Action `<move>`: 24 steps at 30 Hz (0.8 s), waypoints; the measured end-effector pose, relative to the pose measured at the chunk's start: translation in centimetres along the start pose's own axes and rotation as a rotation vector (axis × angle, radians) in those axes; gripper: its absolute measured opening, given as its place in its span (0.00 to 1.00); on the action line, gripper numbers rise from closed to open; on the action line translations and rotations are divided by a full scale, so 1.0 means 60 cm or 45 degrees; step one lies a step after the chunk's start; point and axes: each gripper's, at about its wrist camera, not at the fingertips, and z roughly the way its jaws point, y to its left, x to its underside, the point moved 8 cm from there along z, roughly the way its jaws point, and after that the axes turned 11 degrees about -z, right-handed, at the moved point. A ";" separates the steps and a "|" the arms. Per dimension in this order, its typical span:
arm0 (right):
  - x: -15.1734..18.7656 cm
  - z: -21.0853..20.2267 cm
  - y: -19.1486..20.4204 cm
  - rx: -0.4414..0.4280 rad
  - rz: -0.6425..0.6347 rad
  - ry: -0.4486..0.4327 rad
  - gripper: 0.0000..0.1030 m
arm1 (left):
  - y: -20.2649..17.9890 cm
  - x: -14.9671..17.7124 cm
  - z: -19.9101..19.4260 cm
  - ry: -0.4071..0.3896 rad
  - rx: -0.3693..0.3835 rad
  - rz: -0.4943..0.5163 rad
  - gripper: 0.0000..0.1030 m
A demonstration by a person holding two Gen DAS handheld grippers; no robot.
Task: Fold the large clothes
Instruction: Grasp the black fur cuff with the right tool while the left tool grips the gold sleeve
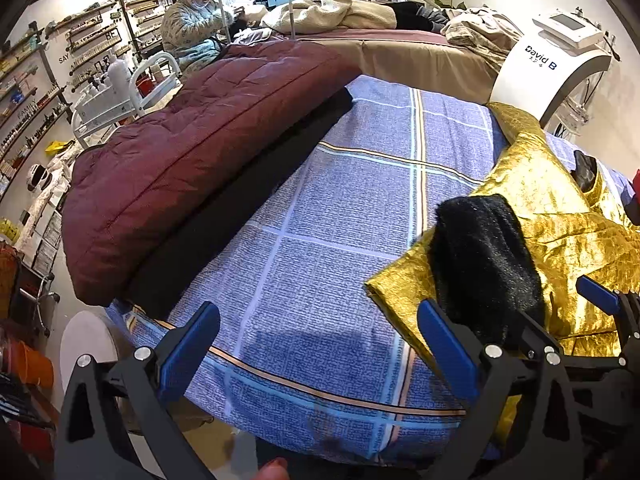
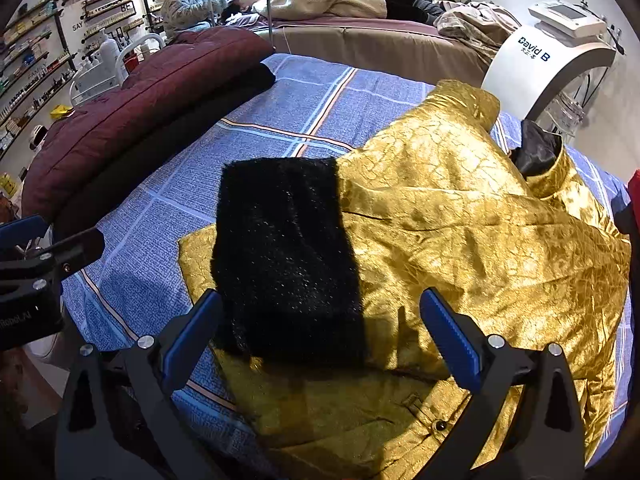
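A shiny gold jacket [image 2: 460,216] lies spread on the bed, its collar [image 2: 556,168] with black lining at the far right. One sleeve, ending in a black furry cuff [image 2: 288,256], is folded across the jacket's left side. My right gripper [image 2: 320,304] hovers open over the near end of that cuff, with nothing between its fingers. My left gripper [image 1: 318,320] is open over bare sheet, left of the jacket [image 1: 560,232] and cuff [image 1: 484,264]. It shows at the left edge of the right wrist view as dark fingers [image 2: 60,248].
The bed is covered by a blue plaid sheet [image 1: 340,208]. A maroon quilt [image 1: 192,152] on a black pad lies along its left side. Behind stand another bed with a seated person [image 1: 192,20], a white machine [image 1: 552,60] and wall shelves [image 1: 36,92].
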 end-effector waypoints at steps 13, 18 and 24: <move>0.008 0.076 0.040 0.139 -0.079 0.095 0.95 | 0.110 0.006 0.014 0.041 -0.156 -0.138 0.94; 0.016 0.096 0.034 0.101 -0.011 0.151 0.95 | 0.115 0.017 0.024 0.052 -0.162 -0.127 0.94; 0.019 0.108 0.048 0.139 -0.074 0.190 0.95 | 0.115 0.020 0.028 0.054 -0.151 -0.111 0.94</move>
